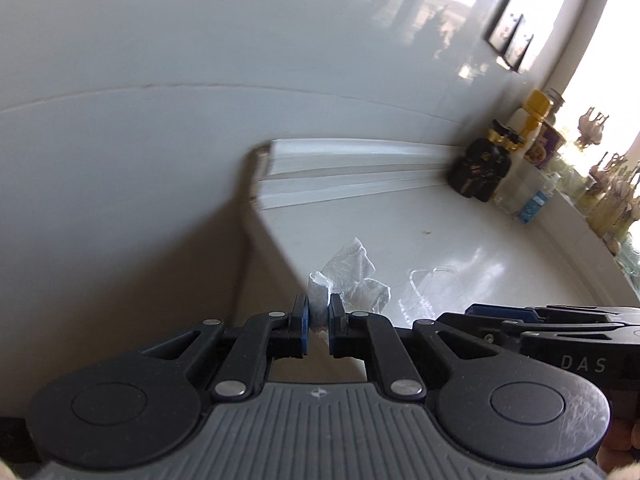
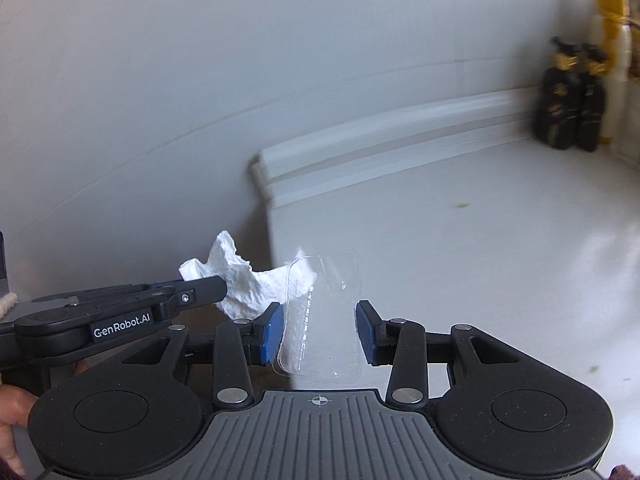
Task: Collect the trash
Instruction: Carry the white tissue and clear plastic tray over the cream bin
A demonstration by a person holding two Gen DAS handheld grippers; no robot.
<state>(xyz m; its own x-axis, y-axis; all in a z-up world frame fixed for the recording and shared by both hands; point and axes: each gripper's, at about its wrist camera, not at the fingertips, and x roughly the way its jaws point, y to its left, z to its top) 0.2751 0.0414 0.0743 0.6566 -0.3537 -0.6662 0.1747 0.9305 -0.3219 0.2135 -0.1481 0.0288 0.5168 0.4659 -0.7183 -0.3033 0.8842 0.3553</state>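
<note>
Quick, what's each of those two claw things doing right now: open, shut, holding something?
Left gripper: closed on a crumpled white tissue.
Right gripper: partly closed, holding a clear plastic blister pack between its blue pads.

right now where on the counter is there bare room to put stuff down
The middle of the counter is bare, from its left edge to the black bottles. The far right corner is crowded with bottles and jars.

Both wrist cameras look steeply down, sharing the white counter (image 1: 460,216).
</note>
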